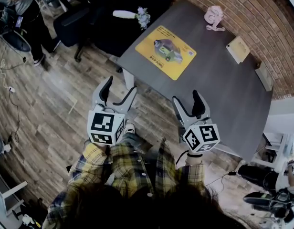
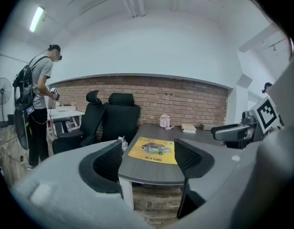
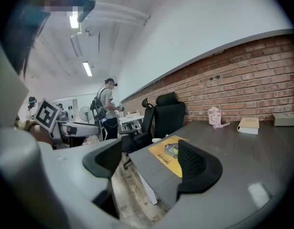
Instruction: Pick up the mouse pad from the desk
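Left tool (image 1: 120,87) and right tool (image 1: 186,98) are both spread wide and empty, short of the desk (image 1: 223,94). Ahead of them the mouse pad (image 1: 166,51) lies flat; jaws could shove it along without catching an edge. Its long axis runs crosswise to them, parallel to the near desk edge.

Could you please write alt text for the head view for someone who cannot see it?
A yellow mouse pad lies on a dark desk by a brick wall; nearer the camera, the left gripper and right gripper hover open, empty.
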